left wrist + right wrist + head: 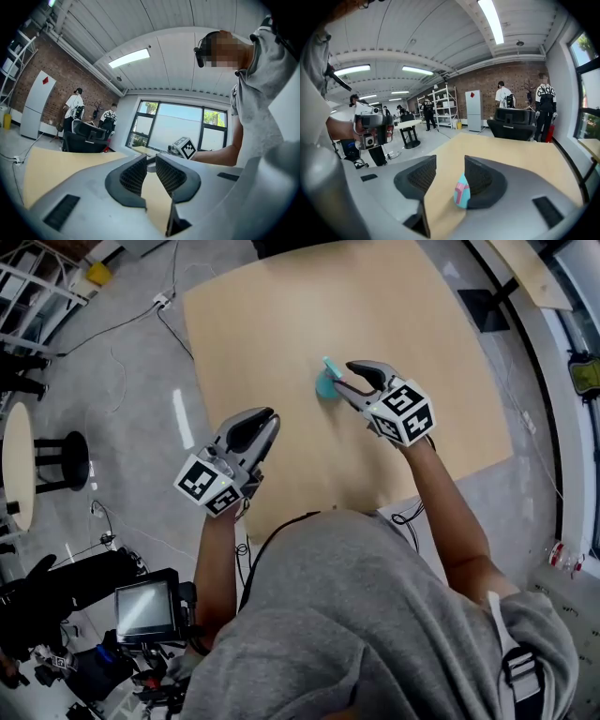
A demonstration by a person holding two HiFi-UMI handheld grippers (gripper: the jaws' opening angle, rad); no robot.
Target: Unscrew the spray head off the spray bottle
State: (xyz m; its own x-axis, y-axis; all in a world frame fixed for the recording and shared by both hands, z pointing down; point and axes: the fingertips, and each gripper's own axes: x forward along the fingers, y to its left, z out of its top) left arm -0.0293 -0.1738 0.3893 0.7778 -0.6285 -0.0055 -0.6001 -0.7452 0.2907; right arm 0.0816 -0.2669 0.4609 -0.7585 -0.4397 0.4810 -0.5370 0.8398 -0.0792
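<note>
R gripper [450,162]: jaws spread, not pinching anything. Between them, lying on wooden table [281,324]: teal spray piece [461,190] w/ pink band. Sits close against the jaw on right of the R gripper view, well clear of the other pad. Can't tell if pad on that side actually touches. Can't tell either whether head alone or whole small bottle; no separate bottle body seen.

From head view: same teal piece near table centre, slightly right, thin nozzle sticking up-left, right at tips of R gripper. Marker cube behind jaws, bare forearm running back to grey hoodie [375,615].

L gripper [151,161]: jaws pressed nearly together, only a slim slit, nothing in it. Held over near edge of table, well apart from teal piece, angled up toward windows [180,124].

Around: grey floor w/ cables, black stool [66,460] at left beside round pale tabletop [17,465], small monitor [145,607] on rig at lower left. In R gripper view, far back: brick wall, white cabinet [473,110], metal shelving [440,110], black chair [513,123], a few people standing.
</note>
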